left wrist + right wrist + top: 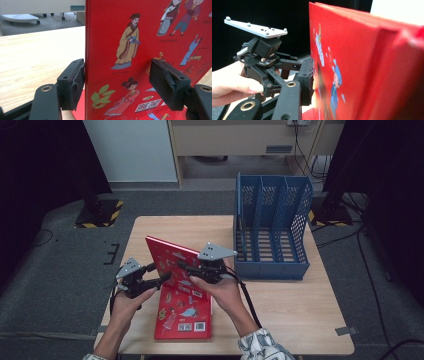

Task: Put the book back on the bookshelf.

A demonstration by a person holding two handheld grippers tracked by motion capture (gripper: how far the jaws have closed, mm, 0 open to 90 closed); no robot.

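A red picture book (165, 257) stands tilted, its lower edge resting on a second red book (182, 317) that lies flat near the table's front edge. My left gripper (159, 272) straddles the upright book's left edge. In the left gripper view one pad (75, 82) sits just behind that edge and the other pad (165, 82) stands off the illustrated cover (140, 30), so the jaws are open. My right gripper (186, 271) holds the same book from the right. In the right gripper view its near pad (308, 77) presses the cover (367, 62), and the far jaw is hidden behind the book.
A blue perforated file rack (272, 235) with three slots stands at the table's back right, its openings facing up. Bare wooden tabletop (285, 305) lies between it and the books. Stand bases with hazard stripes (102, 212) sit on the floor beyond the table.
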